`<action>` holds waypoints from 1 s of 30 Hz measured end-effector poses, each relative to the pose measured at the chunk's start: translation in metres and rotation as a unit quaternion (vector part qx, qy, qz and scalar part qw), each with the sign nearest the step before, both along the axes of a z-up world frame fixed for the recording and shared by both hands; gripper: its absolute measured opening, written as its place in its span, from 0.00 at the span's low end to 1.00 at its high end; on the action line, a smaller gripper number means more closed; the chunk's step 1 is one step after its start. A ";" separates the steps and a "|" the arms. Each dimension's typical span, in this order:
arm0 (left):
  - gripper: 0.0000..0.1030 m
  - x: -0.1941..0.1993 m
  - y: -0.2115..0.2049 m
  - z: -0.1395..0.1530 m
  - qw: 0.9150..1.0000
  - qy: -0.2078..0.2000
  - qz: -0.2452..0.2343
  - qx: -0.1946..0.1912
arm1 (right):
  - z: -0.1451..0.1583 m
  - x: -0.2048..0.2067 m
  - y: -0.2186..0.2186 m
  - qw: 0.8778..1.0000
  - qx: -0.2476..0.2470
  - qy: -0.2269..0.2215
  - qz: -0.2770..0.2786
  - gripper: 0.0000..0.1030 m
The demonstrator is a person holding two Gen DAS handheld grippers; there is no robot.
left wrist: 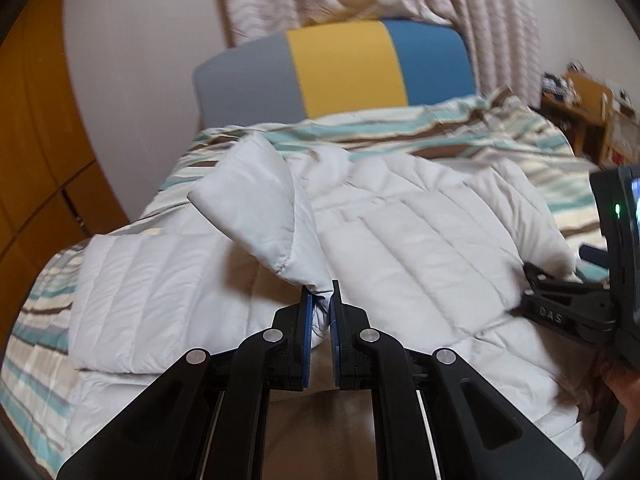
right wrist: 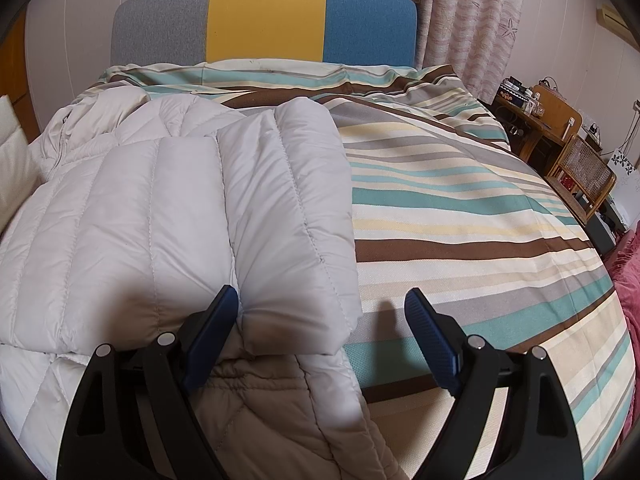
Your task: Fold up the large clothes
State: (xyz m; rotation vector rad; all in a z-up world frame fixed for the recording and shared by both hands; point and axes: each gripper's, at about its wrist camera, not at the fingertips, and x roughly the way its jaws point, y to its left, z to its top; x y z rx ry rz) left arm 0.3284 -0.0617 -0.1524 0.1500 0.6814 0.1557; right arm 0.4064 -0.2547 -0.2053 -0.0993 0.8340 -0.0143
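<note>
A white quilted jacket (left wrist: pixel 400 232) is spread across a bed (right wrist: pixel 460 200) covered by a duvet striped in teal, brown, cream and grey. Behind the bed, at twelve o'clock in both views, a headboard (left wrist: pixel 340 68) in grey, yellow and blue panels is seen, with a pale patterned curtain (left wrist: pixel 480 8) above it.

In the left wrist view, the left claw (left wrist: pixel 320 300) is clamped on the cuff of a sleeve (left wrist: pixel 264 208), which is lifted clear of the jacket body and stretched away toward eleven o'clock. A thin pinch of white fabric is held between the blue pads. At three o'clock in this view the right claw (left wrist: pixel 528 280) is seen resting at the jacket's edge; the letters "DAS" are moulded on its black body, and a small green light is lit on the unit behind it (no other writing can be read).

In the right wrist view, the right claw (right wrist: pixel 320 308) is seen with its blue pads held wide apart and nothing gripped. The other sleeve (right wrist: pixel 288 216) is folded over the jacket, its cuff lying between the pads, close against the left-hand pad at nine o'clock and apart from the other. The jacket's beige lining (right wrist: pixel 272 412) is exposed at six o'clock. A wooden desk (right wrist: pixel 544 120) and a cane-backed chair (right wrist: pixel 584 168) are visible at two o'clock.
</note>
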 end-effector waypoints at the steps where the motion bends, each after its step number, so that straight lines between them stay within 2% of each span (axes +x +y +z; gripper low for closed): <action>1: 0.07 0.003 -0.004 -0.003 1.000 0.008 -0.008 0.001 | 0.000 0.000 0.000 1.000 0.000 0.000 0.000 0.82; 2: 0.08 0.006 -0.008 -0.008 1.000 0.018 -0.016 0.004 | 0.000 0.000 0.000 1.000 0.000 0.000 0.000 0.82; 4: 0.18 0.009 -0.012 -0.012 0.999 0.030 -0.023 0.009 | 0.000 0.000 0.000 1.000 0.001 0.000 0.000 0.82; 5: 0.33 0.008 -0.011 -0.013 0.999 0.033 -0.029 0.002 | 0.000 0.000 0.000 1.000 0.002 0.000 0.000 0.82; 6: 0.65 0.007 -0.010 -0.012 0.999 0.032 -0.029 -0.004 | 0.000 0.000 0.000 1.000 0.002 0.001 0.000 0.82; 7: 0.78 0.002 -0.008 -0.008 0.999 0.023 -0.027 -0.017 | 0.000 0.000 0.000 1.000 0.003 0.001 0.000 0.82; 8: 0.86 -0.002 -0.006 -0.004 0.999 0.012 -0.029 -0.027 | 0.000 0.000 0.001 1.000 0.003 0.001 0.000 0.82; 10: 0.86 -0.016 -0.001 0.006 0.998 -0.014 -0.037 -0.052 | 0.000 0.000 0.002 1.000 0.002 0.001 0.000 0.82; 13: 0.86 -0.029 0.006 0.013 0.997 -0.018 -0.045 -0.065 | 0.000 0.000 0.002 1.000 0.002 0.001 0.000 0.82; 16: 0.86 -0.042 0.027 0.019 0.996 -0.025 -0.028 -0.083 | 0.002 -0.001 0.000 1.000 0.007 -0.003 0.002 0.82; 20: 0.86 -0.047 0.075 0.025 0.994 -0.032 0.035 -0.100 | 0.015 -0.005 0.004 1.000 0.002 -0.015 0.017 0.82; 23: 0.86 -0.043 0.128 0.029 0.988 -0.035 0.099 -0.109 | 0.048 -0.018 0.021 0.996 0.015 -0.070 0.050 0.82; 25: 0.81 -0.039 0.159 0.030 0.983 -0.034 0.136 -0.116 | 0.073 -0.024 0.041 0.991 0.039 -0.103 0.077 0.82; 28: 0.76 -0.031 0.197 0.030 0.974 -0.032 0.188 -0.122 | 0.089 -0.017 0.080 0.986 0.054 -0.105 0.119 0.82; 30: 0.69 -0.019 0.218 0.027 0.969 -0.017 0.208 -0.131 | 0.087 -0.008 0.103 0.985 0.045 -0.093 0.141 0.82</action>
